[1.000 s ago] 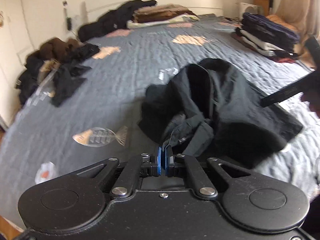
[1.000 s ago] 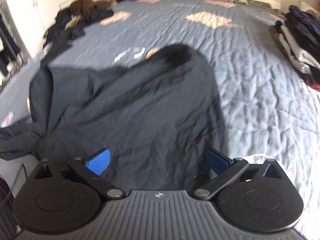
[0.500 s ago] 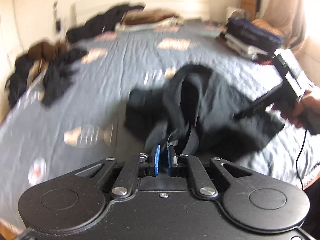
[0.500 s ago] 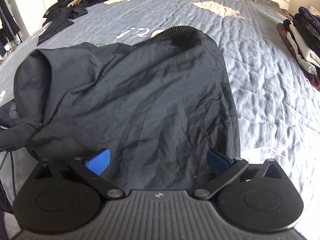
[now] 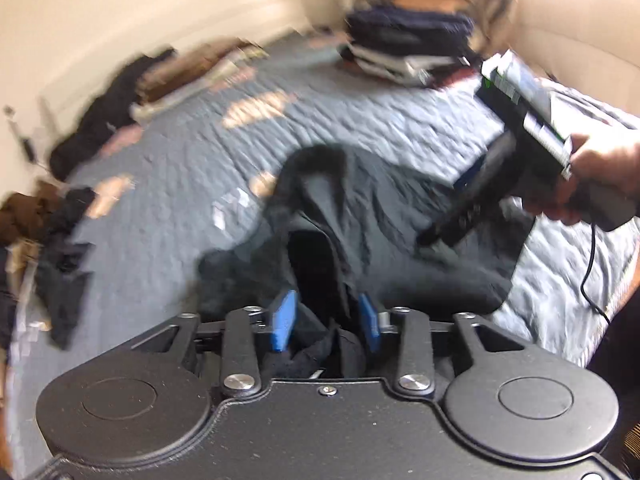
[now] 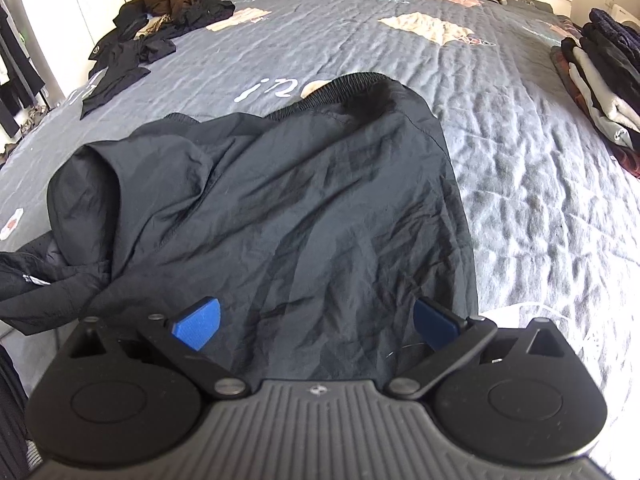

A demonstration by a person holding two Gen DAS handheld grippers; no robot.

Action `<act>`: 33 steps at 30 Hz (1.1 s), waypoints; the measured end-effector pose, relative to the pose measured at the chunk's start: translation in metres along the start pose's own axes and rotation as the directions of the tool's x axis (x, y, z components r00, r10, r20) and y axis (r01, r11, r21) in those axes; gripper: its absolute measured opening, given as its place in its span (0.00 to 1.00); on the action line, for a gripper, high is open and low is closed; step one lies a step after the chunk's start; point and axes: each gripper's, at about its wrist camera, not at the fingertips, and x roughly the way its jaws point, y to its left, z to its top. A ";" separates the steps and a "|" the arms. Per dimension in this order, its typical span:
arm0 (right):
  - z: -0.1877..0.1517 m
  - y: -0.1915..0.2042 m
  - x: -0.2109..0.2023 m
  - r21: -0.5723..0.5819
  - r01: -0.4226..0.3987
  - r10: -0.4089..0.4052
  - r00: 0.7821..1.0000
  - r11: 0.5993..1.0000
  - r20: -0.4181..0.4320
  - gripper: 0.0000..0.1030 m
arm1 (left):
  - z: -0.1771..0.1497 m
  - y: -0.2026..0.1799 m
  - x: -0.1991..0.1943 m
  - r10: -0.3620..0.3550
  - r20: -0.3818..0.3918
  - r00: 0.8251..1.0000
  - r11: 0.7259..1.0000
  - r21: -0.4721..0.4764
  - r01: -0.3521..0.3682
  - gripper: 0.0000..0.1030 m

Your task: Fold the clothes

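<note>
A black jacket (image 6: 280,208) lies crumpled on the grey quilt (image 6: 520,152), filling the middle of the right wrist view. Its long axis runs from the lower part of the frame up toward the ribbed hem (image 6: 344,84) at upper centre, so the hem end points away toward the far side of the bed. A rolled, hood-like fold bulges at the left of the frame, and a loose bit trails off the lower left.

The right gripper (image 6: 316,322) hangs just over the near edge of the jacket, its blue pads (image 6: 198,322) spread wide and closed on nothing; cloth lies below the gap, and I cannot tell whether the fingers touch it. In the left wrist view, which is badly smeared, a hand (image 5: 596,184) holds that same tool at the right of the frame.

The left gripper (image 5: 326,322) has its pads partly apart, with a bunch of black cloth sitting between them; it looks loose rather than pinched, though the blur makes that hard to say.

To the right of the jacket the quilt is bare up to a folded stack (image 6: 600,80) at the right edge. More loose dark clothes (image 6: 132,52) lie at upper left, well apart from the jacket.
</note>
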 end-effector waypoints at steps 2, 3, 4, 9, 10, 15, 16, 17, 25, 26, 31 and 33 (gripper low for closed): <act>0.000 0.002 -0.002 -0.005 -0.009 0.009 1.000 1.000 0.005 1.00 | 0.000 0.003 0.027 -0.037 -0.059 0.998 0.999 0.001 0.037 0.23; 0.000 0.002 -0.004 -0.008 -0.013 0.013 1.000 1.000 0.008 1.00 | -0.001 0.004 0.038 -0.042 -0.083 0.996 0.999 0.002 0.043 0.23; -0.001 0.003 -0.005 -0.009 -0.014 0.014 1.000 1.000 0.011 1.00 | -0.002 0.006 0.044 -0.042 -0.099 0.994 0.999 0.001 0.042 0.23; 0.001 0.001 -0.008 0.004 -0.027 0.027 0.999 1.000 0.022 1.00 | -0.003 0.015 0.069 -0.038 -0.168 0.985 0.999 -0.011 0.037 0.23; 0.001 0.001 -0.008 0.007 -0.034 0.034 0.999 0.999 0.024 1.00 | -0.004 0.016 0.074 -0.037 -0.182 0.983 0.999 -0.014 0.036 0.23; 0.002 0.002 -0.010 0.011 -0.080 0.080 0.996 0.997 0.029 1.00 | -0.007 0.024 0.096 -0.036 -0.248 0.968 0.999 -0.026 0.030 0.23; 0.002 0.003 -0.011 0.005 -0.093 0.093 0.995 0.996 0.030 1.00 | -0.010 0.025 0.099 -0.036 -0.259 0.965 0.999 -0.029 0.030 0.23; 0.002 0.004 -0.012 -0.005 -0.107 0.107 0.994 0.994 0.031 1.00 | -0.013 0.025 0.102 -0.037 -0.271 0.962 0.999 -0.032 0.029 0.23; 0.000 0.027 -0.026 -0.120 -0.195 0.201 0.979 0.973 0.043 1.00 | -0.022 0.032 0.085 -0.068 -0.187 0.980 0.992 -0.119 0.046 0.02; 0.000 0.030 -0.027 -0.131 -0.198 0.205 0.978 0.972 0.045 1.00 | -0.022 0.035 0.079 -0.080 -0.162 0.984 0.987 -0.149 0.055 0.02; 0.000 0.042 -0.034 -0.172 -0.187 0.199 0.978 0.967 0.057 1.00 | -0.025 0.053 0.041 -0.136 -0.033 0.990 0.950 -0.288 0.121 0.01; 0.000 0.048 -0.038 -0.201 -0.172 0.190 0.979 0.964 0.072 1.00 | -0.028 0.059 0.025 -0.155 0.019 0.988 0.932 -0.328 0.152 0.01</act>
